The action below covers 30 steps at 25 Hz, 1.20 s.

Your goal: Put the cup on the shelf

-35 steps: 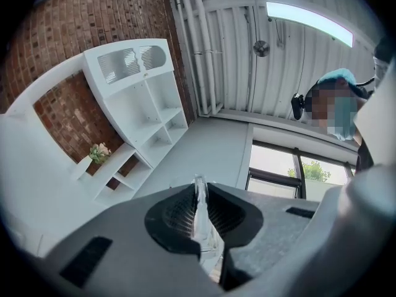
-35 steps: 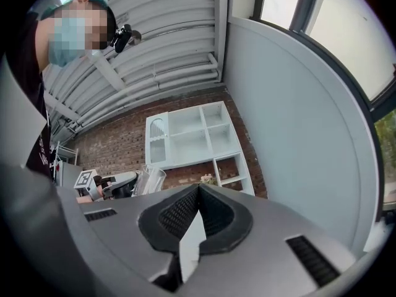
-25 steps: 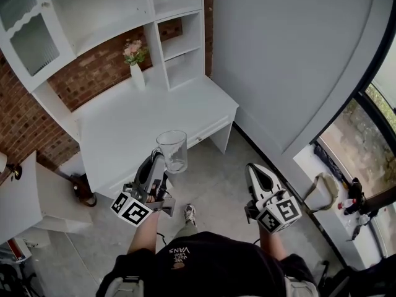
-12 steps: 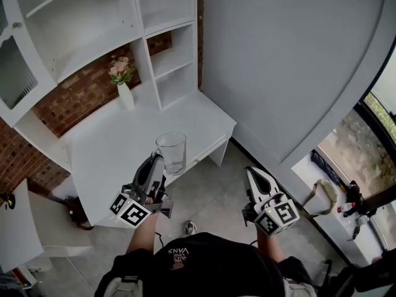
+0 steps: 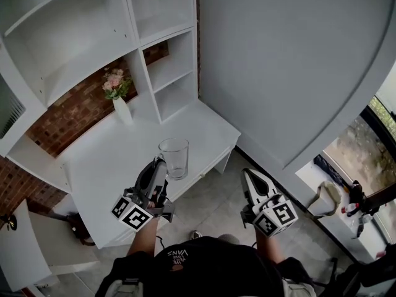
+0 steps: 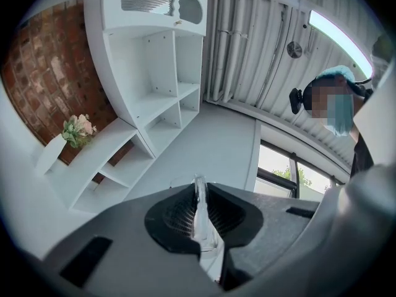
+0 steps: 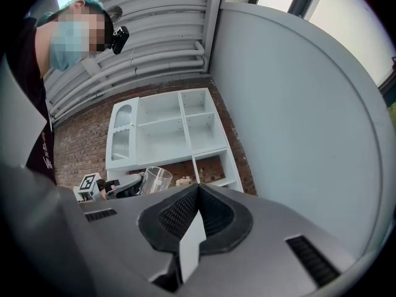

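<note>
A clear glass cup (image 5: 174,158) hangs upright in the air over the front edge of the white desk (image 5: 117,150). My left gripper (image 5: 160,162) is shut on the cup's near side; a strip of glass (image 6: 200,212) shows pinched between its jaws. The white shelf unit (image 5: 164,54) with open compartments stands at the back of the desk, well beyond the cup. My right gripper (image 5: 247,174) is shut and holds nothing, out over the floor to the right. In the right gripper view the cup (image 7: 154,179) and shelf unit (image 7: 167,129) show past its closed tips (image 7: 198,187).
A white vase of pink flowers (image 5: 117,98) stands on the desk against the brick wall (image 5: 68,113), left of the lower shelf compartments. A curved grey wall (image 5: 291,60) rises to the right. A window ledge with small items (image 5: 346,206) lies far right.
The shelf and desk have slid left and down in the head view as I moved closer. The cup stays held in the left gripper; the right gripper stays shut beside it.
</note>
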{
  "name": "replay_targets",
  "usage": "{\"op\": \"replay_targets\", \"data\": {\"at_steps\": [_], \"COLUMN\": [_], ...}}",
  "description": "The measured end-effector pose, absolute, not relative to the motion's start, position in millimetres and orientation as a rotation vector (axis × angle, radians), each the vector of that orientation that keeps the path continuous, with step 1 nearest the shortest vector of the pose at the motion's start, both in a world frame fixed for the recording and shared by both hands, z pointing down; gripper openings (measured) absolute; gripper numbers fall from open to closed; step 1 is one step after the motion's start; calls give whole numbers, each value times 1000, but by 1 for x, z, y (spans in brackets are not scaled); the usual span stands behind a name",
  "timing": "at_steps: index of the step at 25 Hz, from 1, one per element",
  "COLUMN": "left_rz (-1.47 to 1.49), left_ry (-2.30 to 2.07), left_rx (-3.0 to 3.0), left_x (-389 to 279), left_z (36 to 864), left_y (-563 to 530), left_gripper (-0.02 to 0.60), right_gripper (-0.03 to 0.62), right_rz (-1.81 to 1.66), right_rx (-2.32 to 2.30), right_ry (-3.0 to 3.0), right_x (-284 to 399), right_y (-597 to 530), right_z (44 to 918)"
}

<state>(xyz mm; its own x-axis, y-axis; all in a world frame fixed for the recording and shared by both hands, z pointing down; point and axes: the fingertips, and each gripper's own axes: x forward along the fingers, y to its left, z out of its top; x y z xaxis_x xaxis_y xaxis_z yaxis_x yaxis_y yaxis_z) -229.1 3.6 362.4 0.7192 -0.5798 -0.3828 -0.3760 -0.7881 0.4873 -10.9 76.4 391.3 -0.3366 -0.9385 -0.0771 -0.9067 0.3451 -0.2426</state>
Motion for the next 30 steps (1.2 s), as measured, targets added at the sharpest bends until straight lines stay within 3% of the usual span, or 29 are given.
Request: {"op": "replay_targets", "data": {"at_steps": [13, 30], "left_rz": [-776, -891], "left_ry": [-909, -1246], "left_rx": [2517, 2427], "left_x": [-216, -119], "left_z": [371, 365], "left_y": [-55, -107], "left_gripper": [32, 32], "right_gripper": [0, 0], "right_rz": [-263, -255], "right_rx": [-1568, -1263], "right_ry": [2481, 2687], "right_x": [21, 127], "right_y": [-2, -99], "right_z": [399, 394]}}
